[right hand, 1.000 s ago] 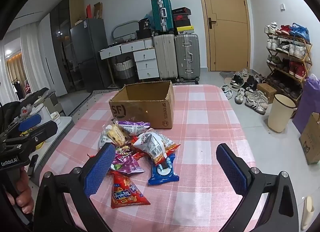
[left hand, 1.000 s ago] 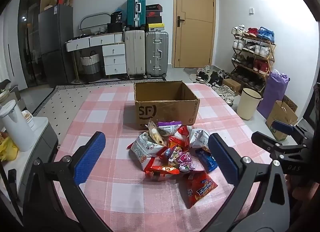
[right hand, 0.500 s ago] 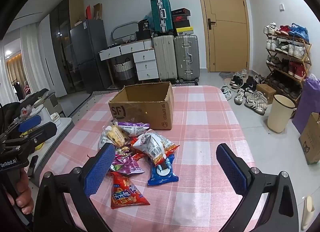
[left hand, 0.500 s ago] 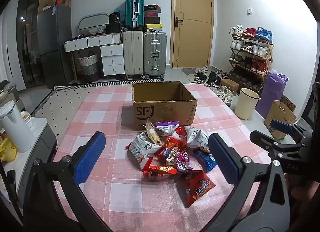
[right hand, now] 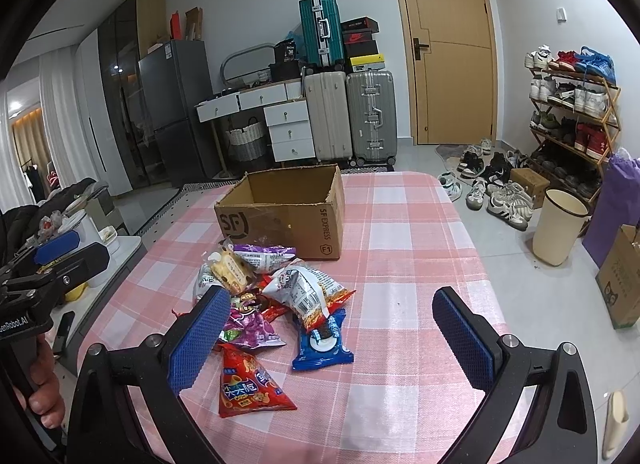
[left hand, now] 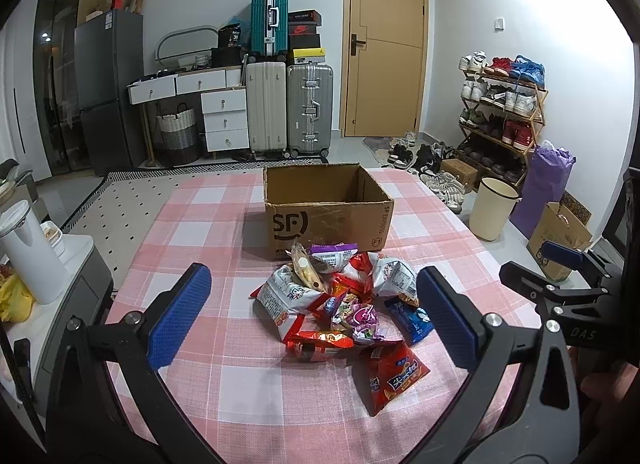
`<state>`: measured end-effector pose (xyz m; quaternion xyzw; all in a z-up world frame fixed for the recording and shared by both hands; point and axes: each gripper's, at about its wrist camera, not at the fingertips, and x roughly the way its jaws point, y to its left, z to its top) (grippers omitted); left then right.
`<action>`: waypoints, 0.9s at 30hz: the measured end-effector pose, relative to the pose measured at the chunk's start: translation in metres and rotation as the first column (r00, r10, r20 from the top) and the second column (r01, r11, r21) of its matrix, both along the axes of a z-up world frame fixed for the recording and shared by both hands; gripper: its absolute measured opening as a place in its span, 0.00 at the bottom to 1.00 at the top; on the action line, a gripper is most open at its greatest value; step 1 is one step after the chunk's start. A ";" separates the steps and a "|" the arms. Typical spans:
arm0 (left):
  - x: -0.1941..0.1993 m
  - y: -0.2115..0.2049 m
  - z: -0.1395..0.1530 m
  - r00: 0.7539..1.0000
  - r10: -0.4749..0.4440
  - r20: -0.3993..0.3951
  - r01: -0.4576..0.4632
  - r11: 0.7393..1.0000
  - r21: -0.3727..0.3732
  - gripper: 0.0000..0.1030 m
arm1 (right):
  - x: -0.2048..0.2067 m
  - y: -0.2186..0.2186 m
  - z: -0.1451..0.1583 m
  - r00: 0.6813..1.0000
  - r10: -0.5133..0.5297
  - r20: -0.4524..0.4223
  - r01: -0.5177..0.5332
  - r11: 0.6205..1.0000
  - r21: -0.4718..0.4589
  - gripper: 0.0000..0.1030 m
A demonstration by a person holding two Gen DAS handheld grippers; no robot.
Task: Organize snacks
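A pile of snack packets [left hand: 340, 300] lies on the pink checked tablecloth, just in front of an open, empty cardboard box [left hand: 326, 210]. A red triangular chip bag [left hand: 394, 376] and a blue cookie packet [left hand: 412, 318] lie at the pile's near edge. My left gripper [left hand: 316, 318] is open and empty, held above the table short of the pile. My right gripper [right hand: 334, 338] is open and empty, to the right of the pile [right hand: 264, 292], with the blue packet [right hand: 324, 342] and red bag [right hand: 250, 384] between its fingers in view. The box [right hand: 284, 212] stands behind.
The table [left hand: 200, 224] drops off at its left and right edges. A side cabinet with a white kettle [left hand: 28, 252] stands left. A cream bin [right hand: 558, 232], paper bags and a shoe rack [right hand: 572, 112] stand right. Suitcases and drawers line the far wall.
Both grippers have drifted only slightly; the view of the pile and box has barely shifted. Nothing was picked up or moved.
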<state>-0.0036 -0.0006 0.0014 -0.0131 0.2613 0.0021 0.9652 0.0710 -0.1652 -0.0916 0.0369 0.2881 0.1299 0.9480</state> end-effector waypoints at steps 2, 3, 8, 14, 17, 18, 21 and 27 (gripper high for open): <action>-0.001 0.000 0.001 1.000 -0.003 -0.002 0.003 1.000 -0.004 0.99 | 0.000 0.000 0.000 1.000 0.000 0.001 0.000 1.000 0.000 1.00; 0.000 0.001 0.000 1.000 -0.002 -0.004 0.002 1.000 -0.003 0.99 | 0.000 0.000 0.000 1.000 0.001 0.002 -0.001 1.000 0.000 1.00; -0.002 0.002 0.000 1.000 -0.001 -0.004 0.001 1.000 -0.007 0.99 | 0.000 0.000 -0.001 1.000 -0.003 0.002 0.003 1.000 0.000 1.00; -0.001 0.001 0.000 1.000 -0.003 -0.006 0.003 1.000 -0.005 0.99 | 0.001 -0.003 0.000 1.000 -0.001 0.004 0.001 1.000 0.001 1.00; -0.001 0.001 0.000 1.000 -0.003 -0.008 0.003 1.000 -0.007 0.99 | 0.000 -0.002 0.000 1.000 -0.002 0.002 0.002 1.000 0.001 1.00; -0.002 0.001 0.000 1.000 -0.004 -0.008 0.004 1.000 -0.007 0.99 | 0.000 -0.002 -0.001 1.000 -0.002 0.003 0.002 1.000 0.001 1.00; -0.002 0.000 -0.001 1.000 -0.005 -0.010 0.005 1.000 -0.007 0.99 | 0.000 -0.002 0.000 1.000 -0.001 0.002 0.001 1.000 0.001 1.00; -0.003 0.000 0.000 1.000 -0.004 -0.011 0.004 1.000 -0.007 0.99 | 0.000 -0.002 -0.001 1.000 -0.002 0.002 0.002 1.000 0.000 1.00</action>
